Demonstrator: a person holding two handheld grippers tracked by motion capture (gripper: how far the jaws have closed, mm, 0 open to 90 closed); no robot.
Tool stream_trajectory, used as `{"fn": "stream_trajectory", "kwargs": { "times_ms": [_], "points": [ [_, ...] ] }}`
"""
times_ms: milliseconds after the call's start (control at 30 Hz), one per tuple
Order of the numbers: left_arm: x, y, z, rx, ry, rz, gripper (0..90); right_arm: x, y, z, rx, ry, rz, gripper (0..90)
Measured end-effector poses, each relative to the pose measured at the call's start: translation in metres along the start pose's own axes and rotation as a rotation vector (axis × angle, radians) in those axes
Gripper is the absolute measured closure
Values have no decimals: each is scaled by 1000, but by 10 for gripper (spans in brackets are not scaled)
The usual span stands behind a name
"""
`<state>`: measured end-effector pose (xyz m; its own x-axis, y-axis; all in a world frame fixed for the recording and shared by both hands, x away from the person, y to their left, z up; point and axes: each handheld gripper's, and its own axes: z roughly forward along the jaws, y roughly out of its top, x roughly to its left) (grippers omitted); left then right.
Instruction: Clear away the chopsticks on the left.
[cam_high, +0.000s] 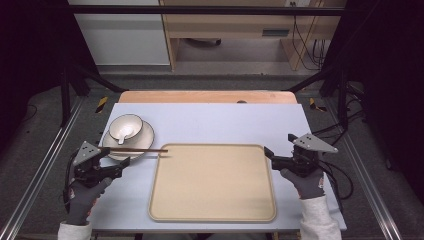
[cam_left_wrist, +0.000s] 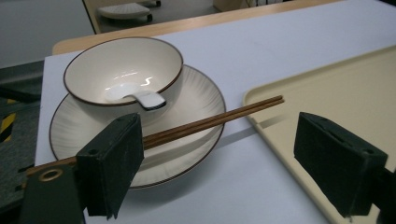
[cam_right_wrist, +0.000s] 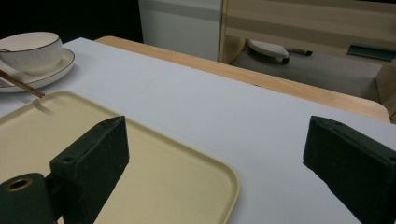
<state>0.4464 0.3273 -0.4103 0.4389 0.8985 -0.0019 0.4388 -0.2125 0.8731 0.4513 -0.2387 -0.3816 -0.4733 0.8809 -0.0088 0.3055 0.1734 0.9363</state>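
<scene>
Chopsticks (cam_left_wrist: 205, 122) are lying across the plate (cam_left_wrist: 196, 98), tips overhanging the tray (cam_high: 212, 182) corner. Left gripper (cam_high: 121, 165) is hovering released beside the plate; right gripper (cam_high: 268, 153), also released, is sitting beyond the tray. Risk: a nudge rolling them off.

Chopsticks (cam_high: 134, 149) (brown pair), across plate (cam_high: 145, 136), tray-edge (cam_high: 161, 165)

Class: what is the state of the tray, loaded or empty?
Empty. The beige tray has nothing resting inside it; the chopsticks lie on the plate, with their tips just above the tray's corner.
</scene>
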Motion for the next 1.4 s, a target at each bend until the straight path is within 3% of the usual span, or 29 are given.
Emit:
{"fn": "stream_trajectory", "kwargs": {
  "times_ms": [300, 633, 1100, 1400],
  "points": [
    [21, 0, 26, 91, 45, 42, 192, 2, 0, 4, 18, 2, -8, 72],
    [36, -6, 52, 148, 81, 67, 268, 4, -1, 6, 32, 2, -10, 72],
    [37, -11, 65, 165, 79, 107, 367, 6, -2, 9, 40, 1, -11, 73],
    [31, -11, 65, 199, 115, 150, 418, 5, -2, 7, 38, 1, -18, 73]
  ]
}}
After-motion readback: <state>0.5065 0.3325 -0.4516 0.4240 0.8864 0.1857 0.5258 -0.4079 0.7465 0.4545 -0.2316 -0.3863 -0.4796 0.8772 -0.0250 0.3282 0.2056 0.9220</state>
